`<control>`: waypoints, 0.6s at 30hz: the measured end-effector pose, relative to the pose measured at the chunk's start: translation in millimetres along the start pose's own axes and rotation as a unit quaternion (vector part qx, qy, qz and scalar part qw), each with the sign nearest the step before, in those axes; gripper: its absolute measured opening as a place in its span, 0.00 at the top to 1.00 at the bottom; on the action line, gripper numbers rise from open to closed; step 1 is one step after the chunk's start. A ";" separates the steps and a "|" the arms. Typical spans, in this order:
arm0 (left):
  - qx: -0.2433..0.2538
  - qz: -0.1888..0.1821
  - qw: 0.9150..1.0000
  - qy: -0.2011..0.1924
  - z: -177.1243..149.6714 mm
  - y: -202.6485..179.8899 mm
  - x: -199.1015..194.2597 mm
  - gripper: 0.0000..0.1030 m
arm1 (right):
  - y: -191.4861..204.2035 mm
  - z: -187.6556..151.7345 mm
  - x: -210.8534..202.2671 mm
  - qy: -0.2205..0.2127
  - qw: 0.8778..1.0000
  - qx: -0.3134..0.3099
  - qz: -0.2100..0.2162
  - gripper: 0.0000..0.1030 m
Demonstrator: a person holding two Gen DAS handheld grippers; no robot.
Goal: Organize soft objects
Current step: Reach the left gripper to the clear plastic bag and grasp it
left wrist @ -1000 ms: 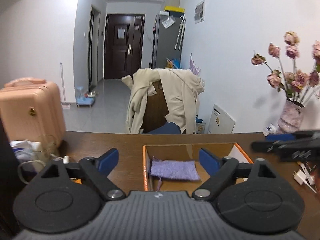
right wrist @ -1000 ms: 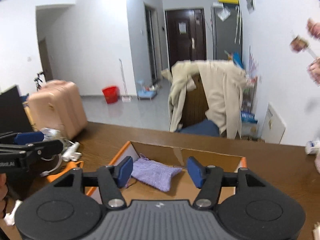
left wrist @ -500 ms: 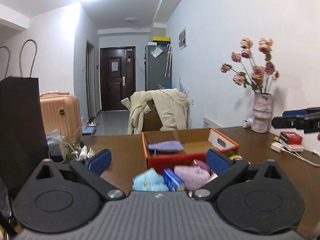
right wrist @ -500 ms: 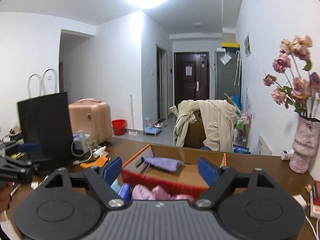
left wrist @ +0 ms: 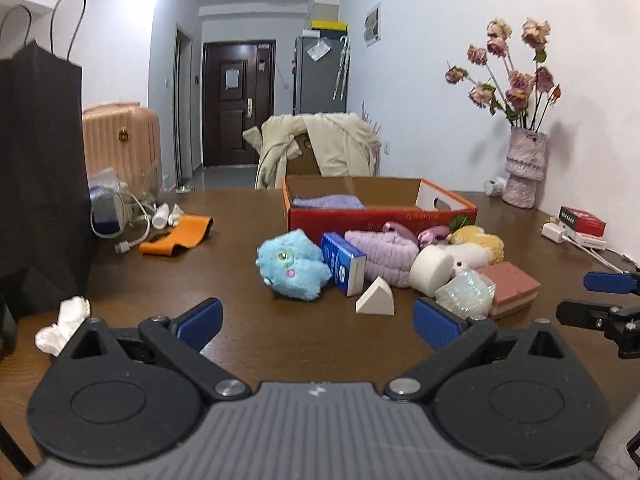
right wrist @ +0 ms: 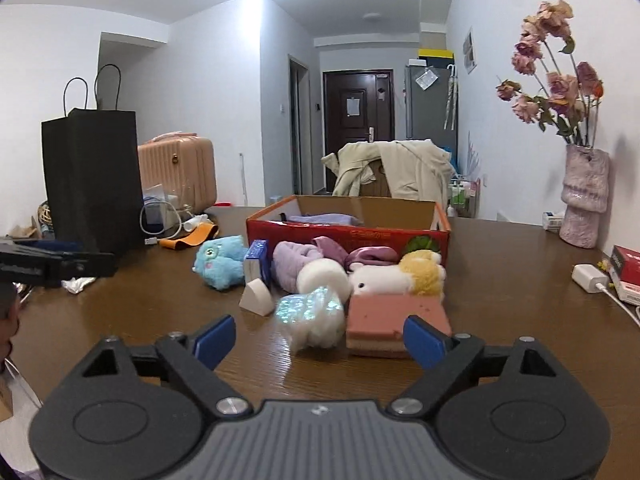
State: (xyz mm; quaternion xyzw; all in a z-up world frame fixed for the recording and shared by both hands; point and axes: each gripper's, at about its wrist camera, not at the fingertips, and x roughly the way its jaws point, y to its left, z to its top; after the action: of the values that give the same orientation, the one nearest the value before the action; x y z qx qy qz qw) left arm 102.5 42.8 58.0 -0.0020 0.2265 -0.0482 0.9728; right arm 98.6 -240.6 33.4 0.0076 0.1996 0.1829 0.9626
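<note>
A red cardboard box (left wrist: 380,216) (right wrist: 348,236) stands mid-table with a purple knit cloth (left wrist: 328,202) (right wrist: 324,219) inside. In front of it lies a pile of soft things: a blue plush (left wrist: 292,264) (right wrist: 220,260), a lilac towel roll (left wrist: 380,252), a white and yellow plush (right wrist: 400,276), a pink sponge block (left wrist: 508,288) (right wrist: 392,320), a shiny white puff (right wrist: 312,312) and a white wedge sponge (left wrist: 375,302). My left gripper (left wrist: 318,320) is open and empty, short of the pile. My right gripper (right wrist: 320,340) is open and empty, close to the puff and sponge.
A black paper bag (left wrist: 40,184) stands at the left with cables, a charger and an orange band (left wrist: 176,236) near it. A vase of dried roses (right wrist: 584,196) stands at the right. A red box and white adapter (right wrist: 592,276) lie at the right edge. A crumpled tissue (left wrist: 64,324) lies near left.
Both grippers have pulled back from above the box toward the near table edge and dropped lower. The pile of soft things in front of the box has come into view.
</note>
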 end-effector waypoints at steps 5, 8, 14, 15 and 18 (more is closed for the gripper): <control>-0.006 0.015 1.000 0.013 -5.7 5.7 28.0 0.00 | 15.0 -5.8 35.3 0.025 0.998 0.007 0.050 0.26; -0.022 0.020 0.999 0.017 -3.1 13.9 43.9 0.00 | 27.7 -6.3 63.7 0.051 0.996 0.002 0.075 0.34; -0.061 0.024 0.998 -0.001 11.7 29.9 73.4 0.11 | 42.7 7.4 135.0 0.091 0.993 0.003 0.080 0.42; -0.059 0.021 0.998 0.004 13.9 30.2 79.9 0.12 | 42.3 11.2 146.6 0.096 0.993 0.007 0.073 0.43; -0.049 0.022 0.998 0.024 17.7 30.9 103.8 0.19 | 40.2 20.3 172.6 0.104 0.992 0.011 0.066 0.47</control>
State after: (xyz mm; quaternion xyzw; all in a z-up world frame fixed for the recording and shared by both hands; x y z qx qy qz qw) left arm 205.8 63.4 27.3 -0.0437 0.2523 -0.0153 0.9665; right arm 239.6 -140.6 -10.2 0.0125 0.2996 0.2440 0.9222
